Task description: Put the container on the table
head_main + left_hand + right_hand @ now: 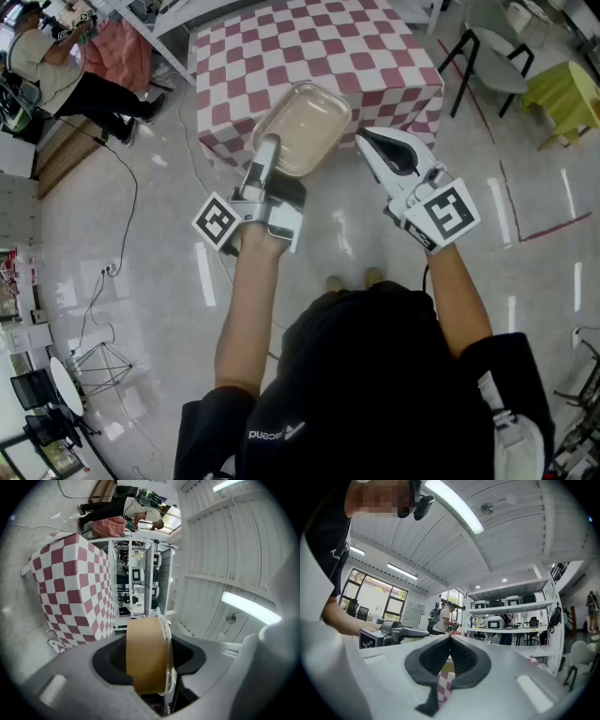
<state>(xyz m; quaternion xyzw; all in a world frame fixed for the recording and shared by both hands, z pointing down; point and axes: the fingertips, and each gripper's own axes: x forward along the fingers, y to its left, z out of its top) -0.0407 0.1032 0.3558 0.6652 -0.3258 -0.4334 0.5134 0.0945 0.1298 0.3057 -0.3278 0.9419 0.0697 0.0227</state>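
I judge the step in hand to be the carry to the table (375, 56), which has a checked cover. To do it well, I bring the load over the top, well in from the near edge. I keep it level, lower it until the base rests flat, and only then release.

The container (302, 127) hangs in the air at the table's near edge, not yet set down. It is a shallow tan tray under a clear lid. I see nothing inside it, though the lid's glare prevents certainty.

The left gripper (269, 150) pinches the container's near end between its jaws. This is a one-sided hold, so I move slowly to stop the far end sagging.

The right gripper (367, 142) hovers just beside the container. Its jaws are pressed together on nothing.
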